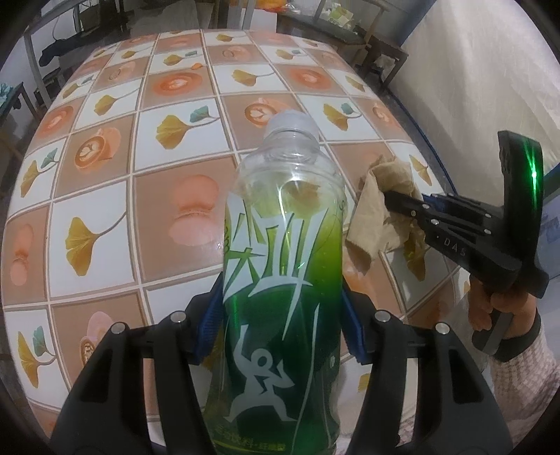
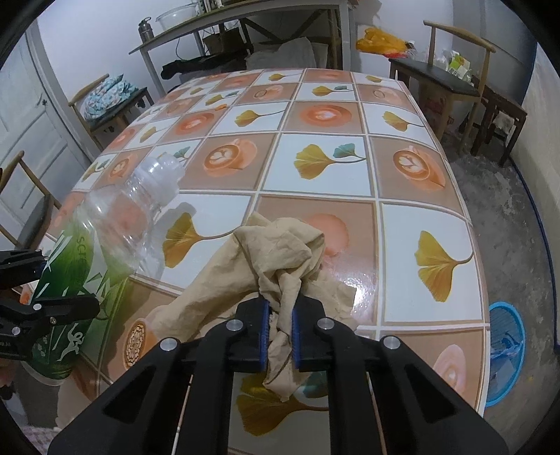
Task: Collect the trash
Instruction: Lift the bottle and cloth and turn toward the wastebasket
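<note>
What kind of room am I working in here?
Most likely a dining or living room in a home. The table wears a patterned cloth of coffee cups and leaves, wooden chairs stand around it, and a cluttered shelf and a white door line the walls.

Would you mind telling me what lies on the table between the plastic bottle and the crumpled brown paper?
Nothing: in the right wrist view, only bare patterned tablecloth shows between the bottle and the brown paper.
</note>
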A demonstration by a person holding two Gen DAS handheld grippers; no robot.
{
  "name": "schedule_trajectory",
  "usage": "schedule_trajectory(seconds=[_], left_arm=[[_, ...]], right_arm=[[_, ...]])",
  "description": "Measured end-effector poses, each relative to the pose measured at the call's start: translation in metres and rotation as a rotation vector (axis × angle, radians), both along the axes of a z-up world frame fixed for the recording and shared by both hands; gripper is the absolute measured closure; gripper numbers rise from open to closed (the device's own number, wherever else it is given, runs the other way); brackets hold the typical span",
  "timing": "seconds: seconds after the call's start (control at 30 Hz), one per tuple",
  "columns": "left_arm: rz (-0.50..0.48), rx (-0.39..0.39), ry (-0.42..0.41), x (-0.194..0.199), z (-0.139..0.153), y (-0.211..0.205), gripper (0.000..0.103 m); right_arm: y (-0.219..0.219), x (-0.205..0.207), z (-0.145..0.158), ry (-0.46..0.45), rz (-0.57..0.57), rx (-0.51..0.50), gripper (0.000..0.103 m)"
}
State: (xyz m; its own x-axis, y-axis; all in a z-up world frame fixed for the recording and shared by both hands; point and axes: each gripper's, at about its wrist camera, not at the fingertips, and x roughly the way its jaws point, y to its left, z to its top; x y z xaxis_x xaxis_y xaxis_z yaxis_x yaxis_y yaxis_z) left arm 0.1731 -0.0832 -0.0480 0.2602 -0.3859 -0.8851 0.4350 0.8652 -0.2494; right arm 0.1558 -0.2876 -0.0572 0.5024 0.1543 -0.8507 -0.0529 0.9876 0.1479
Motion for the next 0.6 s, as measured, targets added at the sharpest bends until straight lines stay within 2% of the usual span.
schedule_trajectory(seconds=[0.2, 0.43, 0.6], left_arm=[[0.029, -0.021, -0.050, 0.001, 0.019, 0.007, 0.048], [0.102, -0.027, -0.138, 0.000, 0.053, 0.028, 0.048], [0.113, -0.035, -0.161, -0.008, 0.066, 0.029, 0.048]], right_arm=[[-0.006, -0.006, 0.010, -0.029, -0.025, 0.027, 0.093], [-0.033, -0.020, 0.033, -0.106, -0.093, 0.072, 0.093], [-0.051, -0.033, 0.040, -0.140, -0.127, 0.104, 0.093]])
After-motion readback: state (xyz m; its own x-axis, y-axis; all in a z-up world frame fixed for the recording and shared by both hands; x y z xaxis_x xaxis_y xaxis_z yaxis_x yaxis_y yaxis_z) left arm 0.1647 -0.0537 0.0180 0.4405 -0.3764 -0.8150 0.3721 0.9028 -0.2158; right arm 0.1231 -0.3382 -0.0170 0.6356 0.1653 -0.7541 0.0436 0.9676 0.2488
